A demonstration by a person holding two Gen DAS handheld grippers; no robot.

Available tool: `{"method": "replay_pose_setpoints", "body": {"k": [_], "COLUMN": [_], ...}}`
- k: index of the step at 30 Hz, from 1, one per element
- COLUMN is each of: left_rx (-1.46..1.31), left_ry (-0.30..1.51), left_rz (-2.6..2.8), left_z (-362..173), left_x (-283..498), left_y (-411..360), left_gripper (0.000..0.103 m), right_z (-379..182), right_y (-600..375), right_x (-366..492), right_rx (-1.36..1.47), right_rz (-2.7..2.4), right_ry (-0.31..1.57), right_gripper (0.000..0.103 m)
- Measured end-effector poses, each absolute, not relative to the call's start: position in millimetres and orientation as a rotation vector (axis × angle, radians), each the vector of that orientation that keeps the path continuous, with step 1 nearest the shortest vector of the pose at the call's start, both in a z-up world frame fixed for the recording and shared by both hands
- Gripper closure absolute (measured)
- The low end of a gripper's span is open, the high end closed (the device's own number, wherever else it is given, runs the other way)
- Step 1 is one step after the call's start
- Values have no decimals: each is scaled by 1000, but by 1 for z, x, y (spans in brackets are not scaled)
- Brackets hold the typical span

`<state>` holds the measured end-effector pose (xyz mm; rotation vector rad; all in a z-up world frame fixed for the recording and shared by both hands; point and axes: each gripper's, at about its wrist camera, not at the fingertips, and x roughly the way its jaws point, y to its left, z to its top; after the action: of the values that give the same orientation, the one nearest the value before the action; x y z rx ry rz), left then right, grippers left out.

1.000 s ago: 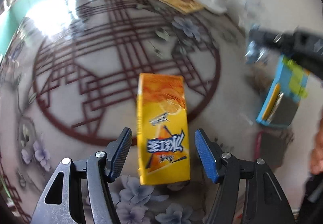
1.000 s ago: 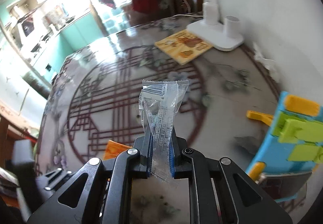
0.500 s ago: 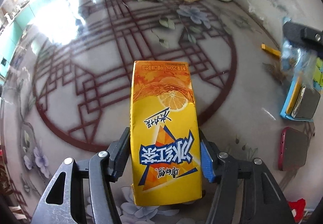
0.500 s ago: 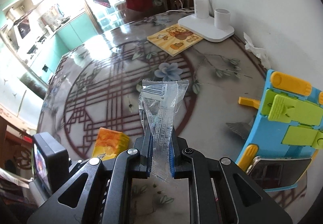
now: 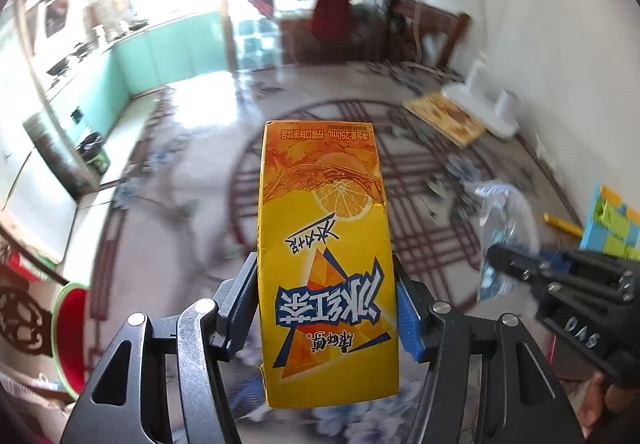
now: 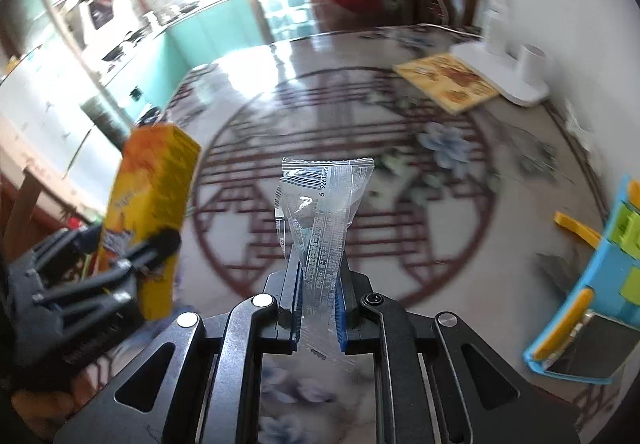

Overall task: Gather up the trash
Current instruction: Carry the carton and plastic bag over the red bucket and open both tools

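Yellow card, printed with a lemon slice and blue lettering, fills the middle of the left wrist view: a drink carton [image 5: 326,264] clamped by its two long sides in the left gripper [image 5: 326,304], whose jaws sit narrow against it. It is held near its lower end, probably so that most of its length clears the jaws and can be dropped cleanly. It hangs above the table [image 5: 192,236], not touching it.

To the right of the carton, the right gripper [image 6: 319,304] has its jaws nearly closed on a clear plastic wrapper [image 6: 320,212], pinched low so the crinkled top stands free. The wrapper, too, is off the table.

Beyond the carton, at the table's far right, lie a patterned board [image 6: 446,82] and a white stand [image 6: 508,74]; further right of the carton is a blue and green toy [image 6: 592,284].

With both pieces of trash lifted, my judgement is that the pick-up is done and carrying to a bin remains. No bin can be identified with certainty.
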<state>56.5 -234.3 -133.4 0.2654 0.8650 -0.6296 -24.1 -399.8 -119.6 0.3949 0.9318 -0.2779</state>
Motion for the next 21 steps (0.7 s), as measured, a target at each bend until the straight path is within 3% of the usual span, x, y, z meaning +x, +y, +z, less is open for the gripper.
{"method": "replay_pose_setpoints", "body": {"k": [21], "left_rx": [142], "left_ry": [798], "left_rz": [-470], "left_z": [-100], "left_x": [94], "left_y": [-58], "left_gripper": [45], "right_z": [-97], "right_y": [-256], "right_x": [49], "right_rx": [233], "right_rz": [-113], "right_ry": [906], "right_gripper": [91]}}
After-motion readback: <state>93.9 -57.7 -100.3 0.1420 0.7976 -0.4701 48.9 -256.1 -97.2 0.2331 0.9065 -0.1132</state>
